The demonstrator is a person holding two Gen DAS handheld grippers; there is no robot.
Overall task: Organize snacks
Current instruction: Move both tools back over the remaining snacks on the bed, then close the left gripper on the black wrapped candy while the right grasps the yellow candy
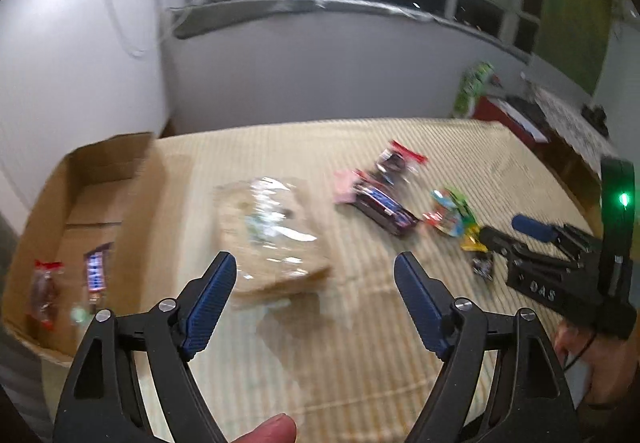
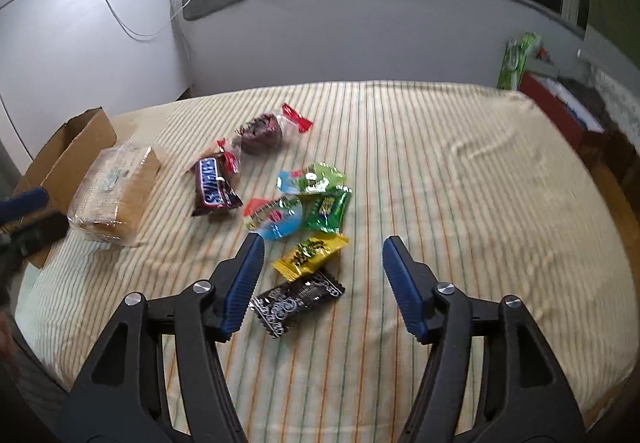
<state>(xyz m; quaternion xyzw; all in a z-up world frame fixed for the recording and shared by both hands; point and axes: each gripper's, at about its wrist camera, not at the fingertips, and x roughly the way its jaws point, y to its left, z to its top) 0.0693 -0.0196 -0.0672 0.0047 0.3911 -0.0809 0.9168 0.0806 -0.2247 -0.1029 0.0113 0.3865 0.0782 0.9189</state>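
1. Left wrist view: your left gripper [image 1: 314, 275] has its jaws apart with nothing between them. The clear-wrapped cracker pack [image 1: 272, 235] lies just beyond the tips, toward 11 o'clock.
2. The cardboard box [image 1: 116, 183] sits at 9 o'clock in that view. It already holds a red-ended candy [image 1: 46, 291] and a small bar [image 1: 95, 273].
3. Right wrist view: your right gripper [image 2: 323, 271] is also spread wide and empty. The yellow packet [image 2: 310, 257] and the black packet [image 2: 298, 301] lie between the fingers, on the striped cloth [image 2: 460, 203].
4. The rest is at 11 to 12 o'clock from the right tips: Snickers bar [image 2: 212, 187], dark wrapped candy [image 2: 262, 133], and a green and blue packet cluster [image 2: 312, 199].
5. Risk: yellow and black packets touch. If you close centred there, you probably pinch both or flick one away.
6. Risk: the wrappers lie flat and the cloth is loose. Going too low likely grabs fabric and drags the pile.
7. Risk: the cracker pack is bulky and slick. A corner grip may let it swing out short of the box.
8. Risk: the left view is blurred, so line up before closing.
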